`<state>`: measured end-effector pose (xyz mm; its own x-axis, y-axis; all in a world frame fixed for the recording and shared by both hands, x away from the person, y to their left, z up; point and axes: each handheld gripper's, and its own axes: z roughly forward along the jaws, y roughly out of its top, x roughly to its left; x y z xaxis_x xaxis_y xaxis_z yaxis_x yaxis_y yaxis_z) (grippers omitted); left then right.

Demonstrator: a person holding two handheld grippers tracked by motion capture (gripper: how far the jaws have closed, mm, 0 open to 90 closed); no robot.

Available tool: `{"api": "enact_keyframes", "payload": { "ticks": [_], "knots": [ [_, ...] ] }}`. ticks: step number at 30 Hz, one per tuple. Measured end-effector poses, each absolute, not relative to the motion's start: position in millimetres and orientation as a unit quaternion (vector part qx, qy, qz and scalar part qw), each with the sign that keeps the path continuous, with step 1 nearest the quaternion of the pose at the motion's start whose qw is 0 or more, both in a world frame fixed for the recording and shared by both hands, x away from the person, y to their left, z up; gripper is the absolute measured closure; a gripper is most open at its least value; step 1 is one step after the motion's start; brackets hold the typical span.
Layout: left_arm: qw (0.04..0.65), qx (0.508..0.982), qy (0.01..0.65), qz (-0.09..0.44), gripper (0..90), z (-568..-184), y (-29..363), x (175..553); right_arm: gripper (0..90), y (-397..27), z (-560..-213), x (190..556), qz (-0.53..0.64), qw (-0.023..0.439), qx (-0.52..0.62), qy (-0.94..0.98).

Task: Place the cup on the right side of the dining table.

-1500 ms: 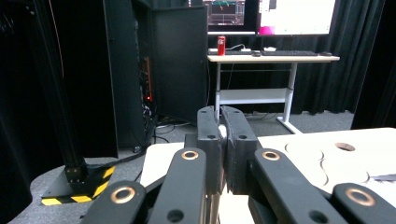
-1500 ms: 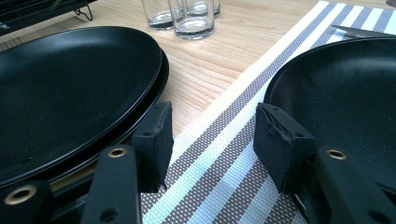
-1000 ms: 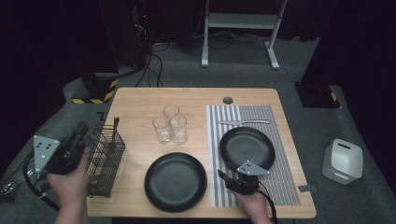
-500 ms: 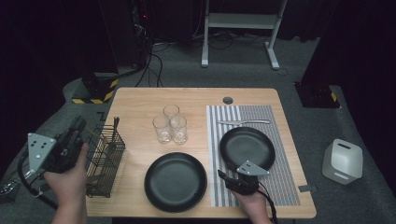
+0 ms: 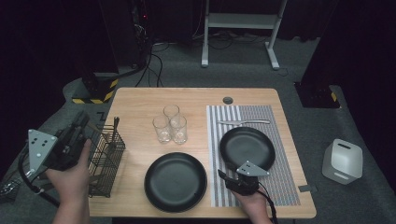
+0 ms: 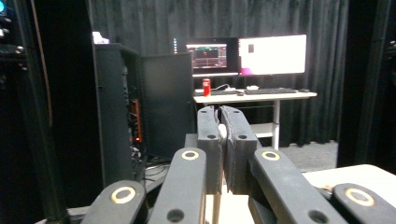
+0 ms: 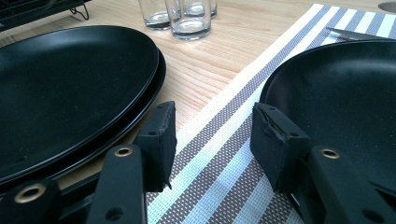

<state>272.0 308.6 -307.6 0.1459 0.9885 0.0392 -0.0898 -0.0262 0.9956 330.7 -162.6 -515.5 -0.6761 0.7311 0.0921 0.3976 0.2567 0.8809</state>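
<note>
At the near edge of the counter (image 5: 140,100), toward its right corner, the right claw (image 5: 225,177) is seen low over the striped placemat (image 5: 280,186). Its jaws are parted about halfway and nothing is held between them. In the right gripper view the right claw (image 7: 212,140) is seen with bare mat between the pads: one pad is just beside the rim of the stacked black plates (image 7: 70,88), the other just beside the rim of the single black plate (image 7: 345,98); contact with either cannot be told.

The stacked black plates (image 5: 175,181) are found near the middle of the near edge, just left of the placemat. The single black plate (image 5: 247,147) lies on the placemat, further in.

Off the left edge of the counter, the left claw (image 5: 79,125) is held raised in a hand (image 5: 70,175), beside a black wire basket (image 5: 105,158) at the near left corner. In the left gripper view the left claw (image 6: 223,126) is seen with its jaws fully closed and nothing gripped, pointed level at a far desk with monitors (image 6: 247,56).

Three clear glasses (image 5: 170,123) stand together near the centre of the counter. A knife (image 5: 243,122) lies across the placemat toward the far edge.
</note>
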Motion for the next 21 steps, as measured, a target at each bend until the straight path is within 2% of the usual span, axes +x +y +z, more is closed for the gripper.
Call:
{"api": "enact_keyframes", "payload": {
  "ticks": [21],
  "knots": [
    [0.575, 0.535, 0.403, 0.470, 86.5, -305.6, 278.1, 274.3, 50.2, -164.1, -514.4, 330.1, 0.490, 0.179, 0.366, 0.771]
  ]
}}
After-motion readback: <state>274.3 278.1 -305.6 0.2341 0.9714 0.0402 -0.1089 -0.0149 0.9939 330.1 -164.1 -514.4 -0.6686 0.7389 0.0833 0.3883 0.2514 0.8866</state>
